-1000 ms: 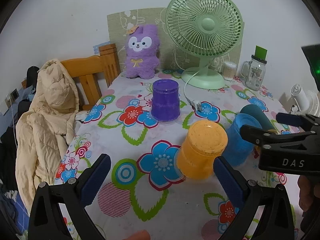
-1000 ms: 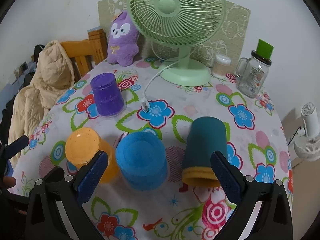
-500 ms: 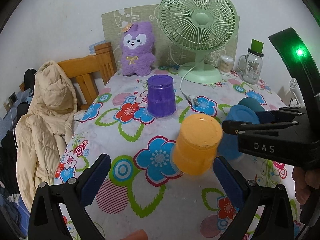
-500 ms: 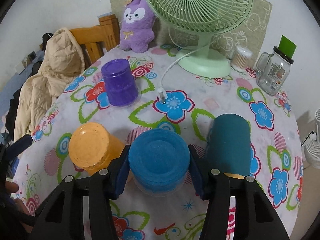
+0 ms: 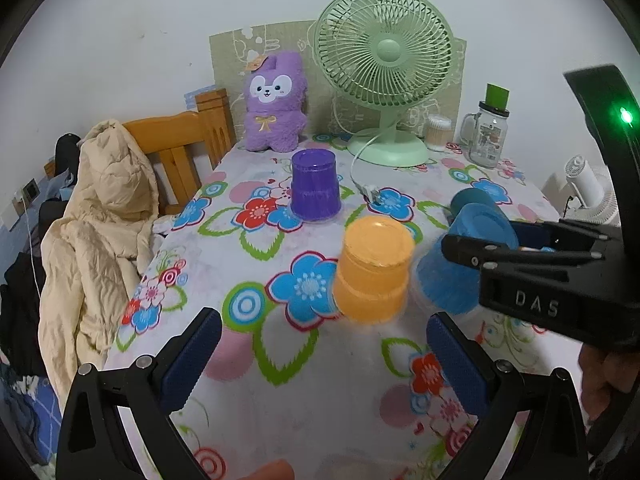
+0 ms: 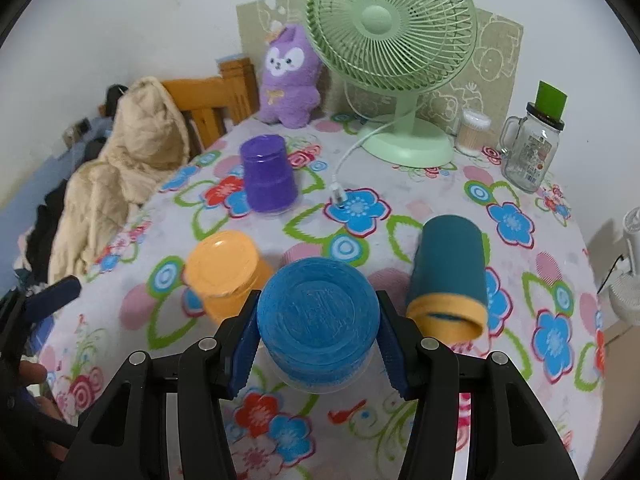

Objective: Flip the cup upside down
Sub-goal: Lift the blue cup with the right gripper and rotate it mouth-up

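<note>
Two of my fingers (image 6: 244, 346) on the right gripper (image 6: 318, 348) clamp the inverted blue cup (image 6: 318, 314) beside the orange cup (image 6: 224, 268) on the tabletop (image 6: 420, 208), left gripper (image 5: 320, 356) apart and idle; grasp step, next likely lift and rotate.

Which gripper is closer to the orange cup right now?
Left. The left gripper is open, facing the orange cup just ahead. The right gripper is beside it, shut on the blue cup.

Both wrist views low over table (image 5: 280, 360), facing fan (image 5: 386, 50) (shared backdrop)
</note>
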A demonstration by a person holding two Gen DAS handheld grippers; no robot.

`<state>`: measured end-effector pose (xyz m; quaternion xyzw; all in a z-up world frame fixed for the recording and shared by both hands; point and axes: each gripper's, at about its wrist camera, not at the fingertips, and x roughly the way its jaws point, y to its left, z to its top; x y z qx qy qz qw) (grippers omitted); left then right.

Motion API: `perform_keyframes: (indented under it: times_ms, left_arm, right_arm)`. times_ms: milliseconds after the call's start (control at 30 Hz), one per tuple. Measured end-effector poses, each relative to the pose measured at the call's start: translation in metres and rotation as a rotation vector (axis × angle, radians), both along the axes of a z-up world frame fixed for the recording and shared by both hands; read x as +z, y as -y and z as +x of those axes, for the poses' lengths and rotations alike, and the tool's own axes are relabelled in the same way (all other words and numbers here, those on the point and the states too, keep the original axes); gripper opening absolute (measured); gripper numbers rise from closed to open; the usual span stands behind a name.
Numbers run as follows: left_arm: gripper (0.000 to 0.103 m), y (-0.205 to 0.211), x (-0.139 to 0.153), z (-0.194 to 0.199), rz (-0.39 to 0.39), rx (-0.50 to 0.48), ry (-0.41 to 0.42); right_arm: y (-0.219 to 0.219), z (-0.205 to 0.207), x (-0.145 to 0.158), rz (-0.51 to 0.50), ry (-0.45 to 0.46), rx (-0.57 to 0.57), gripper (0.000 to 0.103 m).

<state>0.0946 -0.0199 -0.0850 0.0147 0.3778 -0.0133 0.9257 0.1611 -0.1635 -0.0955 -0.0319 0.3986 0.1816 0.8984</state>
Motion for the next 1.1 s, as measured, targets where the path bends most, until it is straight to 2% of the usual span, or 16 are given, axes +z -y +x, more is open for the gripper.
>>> perform_keyframes:
  times_ms: [200, 333, 467, 733, 900, 1100]
  left_arm:
    - [0.103, 0.009, 0.004, -0.024, -0.001, -0.016, -0.001]
    - [0.103, 0.015, 0.007, -0.038, 0.001, -0.022, 0.005]
    - [0.103, 0.017, 0.011, -0.043, 0.0, -0.023, 0.009]
    - [0.103, 0.026, 0.014, -0.055, 0.006, -0.043, 0.017]
    - [0.103, 0.03, 0.018, -0.064, 0.018, -0.058, 0.018]
    - [0.103, 0.019, 0.033, -0.081, 0.013, -0.019, 0.054]
  right_arm:
    - [0.024, -0.024, -0.018, 0.109, 0.023, -0.046, 0.057]
    - [0.045, -0.048, -0.025, 0.156, 0.074, -0.074, 0.057]
    - [0.059, -0.071, -0.028, 0.157, 0.105, -0.085, 0.057]
    - [0.068, -0.105, -0.035, 0.132, 0.081, -0.087, 0.057]
    - [0.061, -0.11, -0.034, 0.136, 0.09, -0.106, 0.057]
    - [0.035, -0.114, -0.033, 0.094, 0.128, -0.113, 0.057]
